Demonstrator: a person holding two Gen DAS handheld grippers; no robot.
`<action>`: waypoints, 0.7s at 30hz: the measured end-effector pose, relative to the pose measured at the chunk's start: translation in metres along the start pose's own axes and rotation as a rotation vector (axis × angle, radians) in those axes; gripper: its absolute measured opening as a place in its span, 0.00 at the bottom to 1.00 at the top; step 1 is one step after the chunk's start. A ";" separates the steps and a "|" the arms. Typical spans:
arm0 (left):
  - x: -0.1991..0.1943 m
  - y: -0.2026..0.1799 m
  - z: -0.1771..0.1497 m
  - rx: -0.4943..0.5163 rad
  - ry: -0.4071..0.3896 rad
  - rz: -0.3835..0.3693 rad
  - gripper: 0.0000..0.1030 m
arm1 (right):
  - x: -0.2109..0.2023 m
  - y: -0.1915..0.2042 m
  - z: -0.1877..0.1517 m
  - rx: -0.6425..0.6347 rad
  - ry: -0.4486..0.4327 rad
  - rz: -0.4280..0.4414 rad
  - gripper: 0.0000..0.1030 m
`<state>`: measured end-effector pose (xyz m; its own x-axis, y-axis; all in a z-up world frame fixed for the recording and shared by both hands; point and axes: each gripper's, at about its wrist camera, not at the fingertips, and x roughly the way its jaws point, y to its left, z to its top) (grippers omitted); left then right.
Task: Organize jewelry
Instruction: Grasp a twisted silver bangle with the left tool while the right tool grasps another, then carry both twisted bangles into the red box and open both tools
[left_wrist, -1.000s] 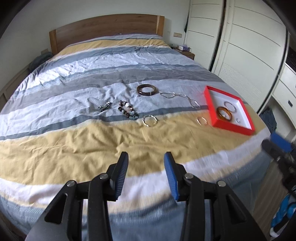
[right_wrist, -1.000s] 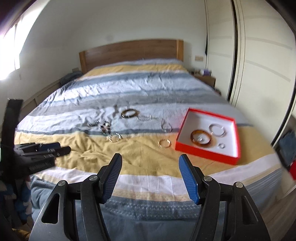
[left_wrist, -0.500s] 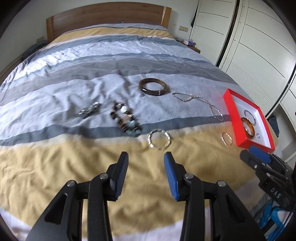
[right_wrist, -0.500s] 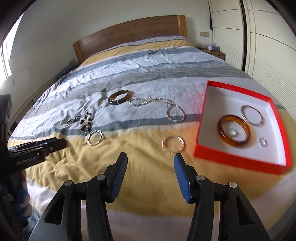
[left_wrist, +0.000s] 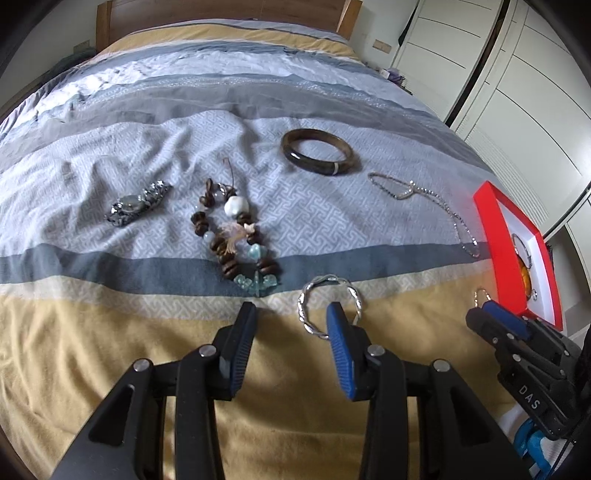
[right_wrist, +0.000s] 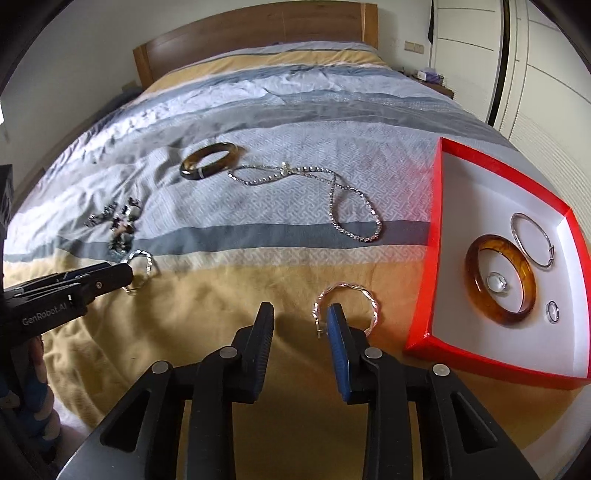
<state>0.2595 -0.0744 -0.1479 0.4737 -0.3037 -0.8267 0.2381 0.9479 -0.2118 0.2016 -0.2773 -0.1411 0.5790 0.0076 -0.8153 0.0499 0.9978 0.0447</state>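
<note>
Jewelry lies on a striped bed. My left gripper (left_wrist: 291, 321) is open; its right finger overlaps a twisted silver hoop (left_wrist: 314, 295). Beyond lie a beaded bracelet (left_wrist: 236, 236), a silver watch (left_wrist: 136, 203), a dark bangle (left_wrist: 317, 151) and a silver chain (left_wrist: 424, 195). My right gripper (right_wrist: 299, 321) is open; its right finger overlaps a rose-gold twisted hoop (right_wrist: 365, 299). The red box (right_wrist: 432, 236) to its right holds an amber bangle (right_wrist: 476, 273), a thin hoop (right_wrist: 532, 240) and two small rings.
A wooden headboard (right_wrist: 258, 33) stands at the far end. White wardrobe doors (left_wrist: 535, 92) line the right side. The bed's front edge is just below both grippers. The left gripper also shows in the right wrist view (right_wrist: 110, 277).
Both grippers have moved forward and down over the bed towards the jewelry. Each now has a hoop at its right fingertip. Both stay open.
</note>
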 end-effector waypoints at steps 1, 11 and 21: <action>0.002 -0.001 0.000 0.004 0.003 0.001 0.36 | 0.002 0.000 0.000 0.000 0.004 -0.003 0.29; 0.012 -0.014 -0.005 0.070 0.011 0.013 0.04 | 0.016 -0.004 -0.001 0.021 0.034 0.073 0.04; -0.019 -0.023 -0.004 0.073 -0.038 0.013 0.03 | -0.025 0.003 0.004 0.048 -0.080 0.175 0.04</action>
<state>0.2420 -0.0898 -0.1291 0.5084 -0.2966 -0.8084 0.2923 0.9425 -0.1619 0.1907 -0.2747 -0.1187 0.6453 0.1735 -0.7440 -0.0199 0.9774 0.2106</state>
